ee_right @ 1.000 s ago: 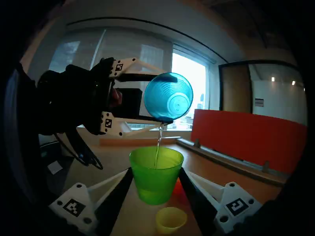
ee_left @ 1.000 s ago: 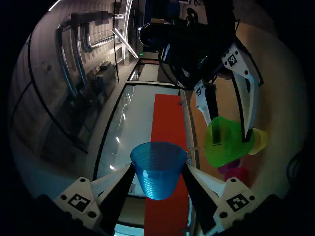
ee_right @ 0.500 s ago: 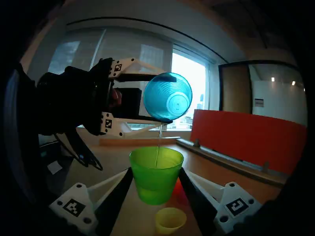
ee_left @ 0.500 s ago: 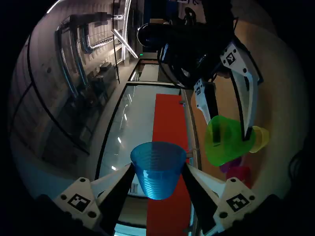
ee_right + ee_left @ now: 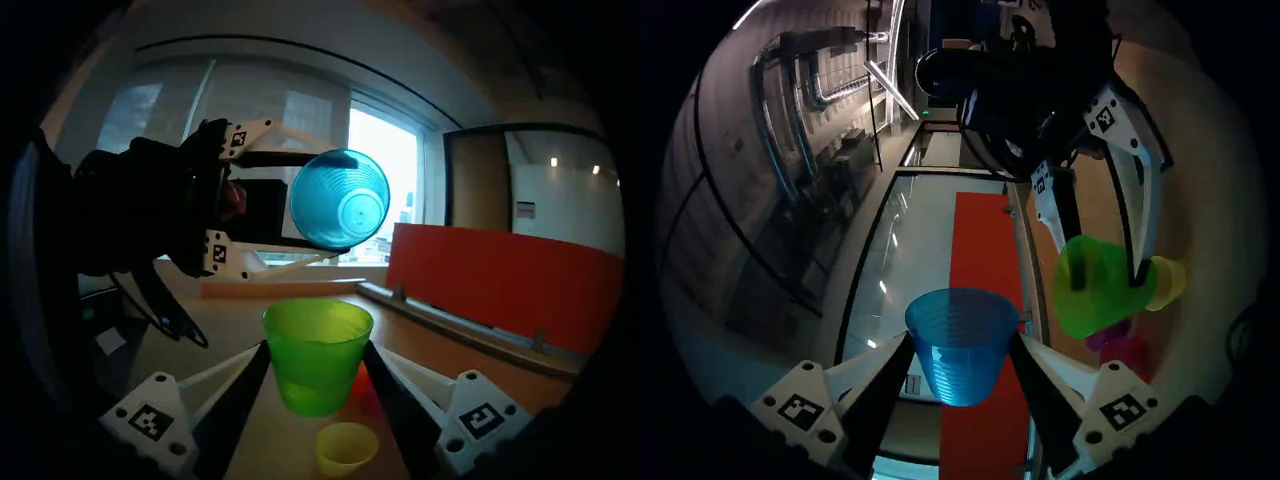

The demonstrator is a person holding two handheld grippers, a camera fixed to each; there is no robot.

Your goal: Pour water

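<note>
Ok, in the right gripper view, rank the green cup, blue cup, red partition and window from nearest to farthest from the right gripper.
1. green cup: between the right gripper's fingers.
2. blue cup: directly above, tipped on its side.
3. red partition: to the right, along the desk's far edge.
4. window: behind everything, farthest.

Two tools (image 5: 962, 340) (image 5: 317, 348); blue cup (image 5: 962, 360), green cup (image 5: 318, 368), yellow cup (image 5: 346, 446): one each.
</note>
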